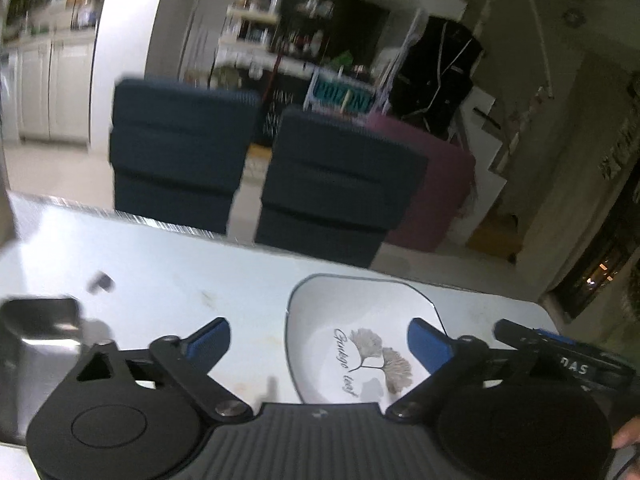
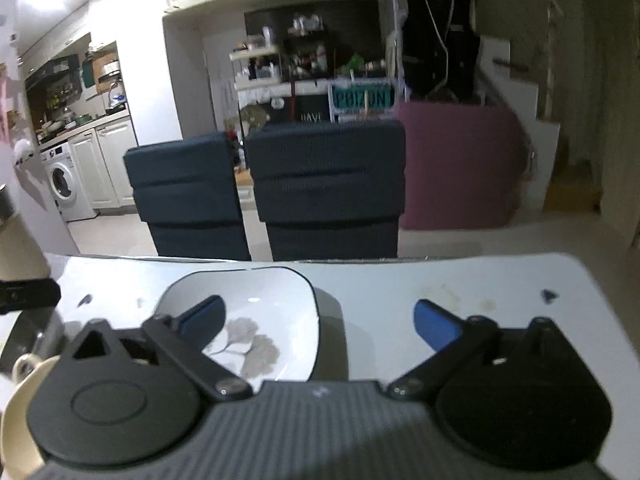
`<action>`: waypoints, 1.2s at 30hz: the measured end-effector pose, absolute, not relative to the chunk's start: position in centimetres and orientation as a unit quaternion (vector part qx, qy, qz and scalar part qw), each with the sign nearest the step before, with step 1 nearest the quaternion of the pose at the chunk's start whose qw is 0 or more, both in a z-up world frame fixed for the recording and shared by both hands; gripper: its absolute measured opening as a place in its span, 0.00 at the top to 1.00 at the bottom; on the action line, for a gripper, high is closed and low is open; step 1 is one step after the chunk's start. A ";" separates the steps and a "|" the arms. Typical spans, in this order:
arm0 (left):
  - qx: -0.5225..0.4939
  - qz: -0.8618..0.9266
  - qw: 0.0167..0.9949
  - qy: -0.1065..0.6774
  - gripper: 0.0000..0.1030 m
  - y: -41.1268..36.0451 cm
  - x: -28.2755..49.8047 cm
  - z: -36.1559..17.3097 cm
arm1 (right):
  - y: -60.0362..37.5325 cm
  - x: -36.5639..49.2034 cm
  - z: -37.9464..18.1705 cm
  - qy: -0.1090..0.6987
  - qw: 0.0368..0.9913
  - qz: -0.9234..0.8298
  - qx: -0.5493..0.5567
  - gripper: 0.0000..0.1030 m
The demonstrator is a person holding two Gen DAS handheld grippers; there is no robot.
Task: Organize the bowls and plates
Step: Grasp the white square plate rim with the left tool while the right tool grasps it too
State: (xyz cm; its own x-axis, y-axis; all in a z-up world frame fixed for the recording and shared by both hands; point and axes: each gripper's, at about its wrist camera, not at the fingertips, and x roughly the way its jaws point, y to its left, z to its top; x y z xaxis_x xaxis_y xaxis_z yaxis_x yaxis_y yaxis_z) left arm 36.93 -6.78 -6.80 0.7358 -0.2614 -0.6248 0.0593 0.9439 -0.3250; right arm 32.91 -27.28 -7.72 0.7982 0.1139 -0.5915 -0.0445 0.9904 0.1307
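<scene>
A white square plate [image 1: 340, 316] with a dark rim and a grey leaf print lies flat on the pale table [image 1: 180, 280]. My left gripper [image 1: 320, 340] hovers low over its near left part, open and holding nothing, with the right blue finger [image 1: 428, 344] above the plate. In the right wrist view the same plate [image 2: 272, 300] sits left of centre. My right gripper [image 2: 320, 320] is open and empty, its left finger [image 2: 204, 316] over the plate and its right finger over bare table. Black housing of the right gripper [image 1: 560, 356] shows at the plate's right side.
A shiny metal vessel [image 1: 40, 320] stands at the table's left, and a cream bowl with a handle [image 2: 20, 400] sits beside it. Two dark blue chairs [image 2: 192, 200] [image 2: 328, 184] stand against the table's far edge. A small dark scrap [image 2: 548, 295] lies at the right.
</scene>
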 end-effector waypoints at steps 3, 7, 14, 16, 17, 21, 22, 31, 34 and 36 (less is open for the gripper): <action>-0.160 -0.091 0.906 0.382 0.23 -7.0 39.3 -8.7 | -28.3 36.0 -9.6 0.338 0.935 0.056 0.092 0.24; -0.183 -0.088 0.881 0.427 0.38 -6.6 41.6 -11.2 | -28.4 38.6 -11.6 0.381 0.914 0.065 0.122 0.40; -0.224 -0.075 0.853 0.465 0.61 -5.1 43.7 -13.5 | -27.5 40.6 -13.9 0.430 0.889 0.074 0.139 0.63; -0.228 -0.080 0.849 0.471 0.83 -5.0 44.1 -13.9 | -27.2 40.6 -14.3 0.437 0.885 0.077 0.139 0.78; -0.225 -0.082 0.846 0.476 0.91 -5.0 44.3 -14.0 | -27.0 40.7 -14.4 0.440 0.883 0.082 0.140 0.80; -0.200 -0.085 0.853 0.474 0.91 -5.3 44.1 -13.6 | -26.4 40.7 -14.4 0.438 0.886 0.085 0.130 0.85; -0.195 -0.084 0.856 0.471 0.91 -5.5 44.0 -13.6 | -26.4 40.6 -14.3 0.439 0.885 0.085 0.129 0.86; -0.136 -0.120 0.896 0.406 0.91 -5.6 39.2 -5.9 | -27.0 37.0 -9.7 0.398 0.902 0.093 0.139 0.87; -0.131 -0.132 0.901 0.391 0.91 -5.4 36.5 -3.3 | -27.1 33.9 -7.0 0.385 0.907 0.100 0.140 0.87; -0.127 -0.138 0.904 0.385 0.91 -5.1 34.3 -2.0 | -27.1 31.7 -5.6 0.379 0.909 0.103 0.142 0.87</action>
State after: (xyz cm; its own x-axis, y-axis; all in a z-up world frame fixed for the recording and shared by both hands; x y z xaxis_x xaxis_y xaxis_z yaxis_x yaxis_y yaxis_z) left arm 34.25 -5.07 -1.99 0.6654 -0.3465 -0.6612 0.1508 0.9299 -0.3356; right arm 31.75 -27.12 -5.58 0.6920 0.2942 -0.6592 -0.0788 0.9385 0.3362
